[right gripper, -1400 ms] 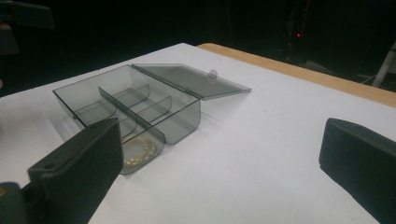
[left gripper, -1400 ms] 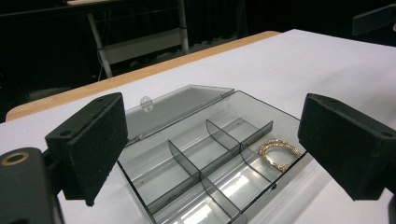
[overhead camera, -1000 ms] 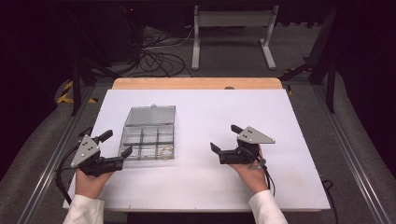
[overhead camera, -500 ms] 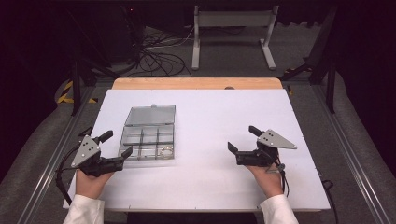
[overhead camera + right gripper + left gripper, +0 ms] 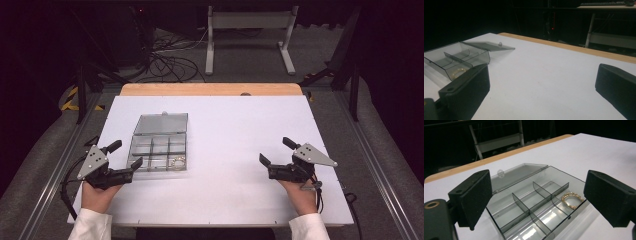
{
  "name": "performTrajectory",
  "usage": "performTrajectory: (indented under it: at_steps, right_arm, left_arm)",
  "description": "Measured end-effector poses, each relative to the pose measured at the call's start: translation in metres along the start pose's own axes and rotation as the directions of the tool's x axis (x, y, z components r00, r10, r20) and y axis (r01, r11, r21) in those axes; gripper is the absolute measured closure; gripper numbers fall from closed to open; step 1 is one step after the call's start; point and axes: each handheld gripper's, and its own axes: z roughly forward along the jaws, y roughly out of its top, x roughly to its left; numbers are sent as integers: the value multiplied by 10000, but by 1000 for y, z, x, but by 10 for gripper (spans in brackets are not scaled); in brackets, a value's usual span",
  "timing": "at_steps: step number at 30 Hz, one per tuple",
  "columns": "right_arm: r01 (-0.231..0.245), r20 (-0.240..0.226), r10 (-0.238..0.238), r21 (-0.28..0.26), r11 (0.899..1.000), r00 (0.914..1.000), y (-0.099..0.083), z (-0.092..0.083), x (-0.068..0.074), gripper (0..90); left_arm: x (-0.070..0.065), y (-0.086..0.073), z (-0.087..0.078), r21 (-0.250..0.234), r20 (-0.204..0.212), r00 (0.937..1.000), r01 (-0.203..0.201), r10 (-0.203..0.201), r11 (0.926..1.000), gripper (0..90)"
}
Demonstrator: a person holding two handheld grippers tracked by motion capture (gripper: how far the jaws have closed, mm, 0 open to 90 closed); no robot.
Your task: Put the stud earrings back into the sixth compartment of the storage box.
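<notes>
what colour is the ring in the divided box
Gold; the ring lies in a corner compartment of the clear grey box, best seen in the left gripper view.

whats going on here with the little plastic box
A person holds a tool in each hand over a white table. The clear compartment box lies open, lid flat behind it, with a gold bracelet in one corner compartment. The left tool sits open beside the box; the right tool is open, well apart, holding nothing.
</notes>
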Motion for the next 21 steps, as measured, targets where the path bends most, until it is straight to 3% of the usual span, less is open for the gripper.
performTrajectory:
  at_steps: [21]
  right_arm:
    - [-150, 323, 150, -1, 9999, 9994, -10, -22, -15, 0]
  left_arm:
    - [1, -4, 2, 258, 89, 10000, -24, 21, 9997, 89]
